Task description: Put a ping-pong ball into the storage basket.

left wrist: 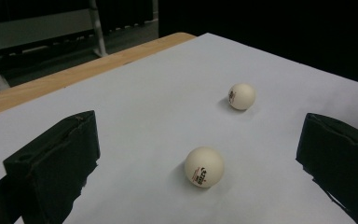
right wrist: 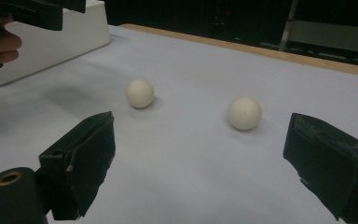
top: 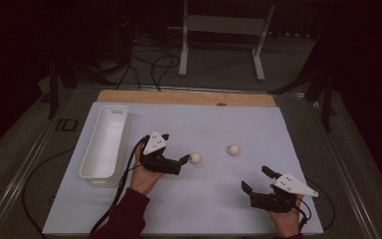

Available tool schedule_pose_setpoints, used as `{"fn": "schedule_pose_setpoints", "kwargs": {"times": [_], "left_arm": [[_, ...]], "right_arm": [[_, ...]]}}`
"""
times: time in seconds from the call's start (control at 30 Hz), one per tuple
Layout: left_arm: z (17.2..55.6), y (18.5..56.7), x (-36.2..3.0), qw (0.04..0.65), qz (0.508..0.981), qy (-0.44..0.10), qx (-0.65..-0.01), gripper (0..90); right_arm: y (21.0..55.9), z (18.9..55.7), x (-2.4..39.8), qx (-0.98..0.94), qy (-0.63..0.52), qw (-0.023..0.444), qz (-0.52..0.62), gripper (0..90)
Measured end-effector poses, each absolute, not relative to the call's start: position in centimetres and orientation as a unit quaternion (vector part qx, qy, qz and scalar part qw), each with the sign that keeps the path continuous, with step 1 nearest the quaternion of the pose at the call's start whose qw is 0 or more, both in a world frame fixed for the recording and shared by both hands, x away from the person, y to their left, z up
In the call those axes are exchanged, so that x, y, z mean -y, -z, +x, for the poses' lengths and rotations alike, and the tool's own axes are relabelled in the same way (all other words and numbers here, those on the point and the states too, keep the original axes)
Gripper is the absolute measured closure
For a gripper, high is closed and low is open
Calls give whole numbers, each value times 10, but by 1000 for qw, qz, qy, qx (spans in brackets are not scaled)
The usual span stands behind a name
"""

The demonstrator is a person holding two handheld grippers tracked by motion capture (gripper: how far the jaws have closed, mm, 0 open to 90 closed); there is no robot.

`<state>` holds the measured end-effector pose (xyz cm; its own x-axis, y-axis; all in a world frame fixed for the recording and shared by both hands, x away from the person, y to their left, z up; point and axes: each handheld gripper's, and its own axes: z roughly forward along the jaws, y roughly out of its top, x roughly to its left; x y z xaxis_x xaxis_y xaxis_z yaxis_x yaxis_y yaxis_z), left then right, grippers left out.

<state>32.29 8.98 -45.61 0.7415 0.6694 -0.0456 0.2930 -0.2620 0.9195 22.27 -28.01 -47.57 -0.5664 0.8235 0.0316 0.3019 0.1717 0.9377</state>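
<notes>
Here both grippers' fingers are spread, the left gripper [left wrist: 198,158] framing a ball [left wrist: 204,166] with unreadable red-and-black print.

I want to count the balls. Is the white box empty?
Empty, it seems: the white box shows a bare inside, and both balls lie outside it.

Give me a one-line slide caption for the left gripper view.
Open left tongs frame the nearer ball on the white sheet, the second ball lying beyond.
</notes>
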Motion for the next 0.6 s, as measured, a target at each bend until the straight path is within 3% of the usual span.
{"fn": "schedule_pose_setpoints", "kwargs": {"times": [0.6], "left_arm": [[333, 460, -75, 507, 784, -177, -311, 0]], "right_arm": [[474, 224, 281, -720, -513, 258, 389, 83]]}}
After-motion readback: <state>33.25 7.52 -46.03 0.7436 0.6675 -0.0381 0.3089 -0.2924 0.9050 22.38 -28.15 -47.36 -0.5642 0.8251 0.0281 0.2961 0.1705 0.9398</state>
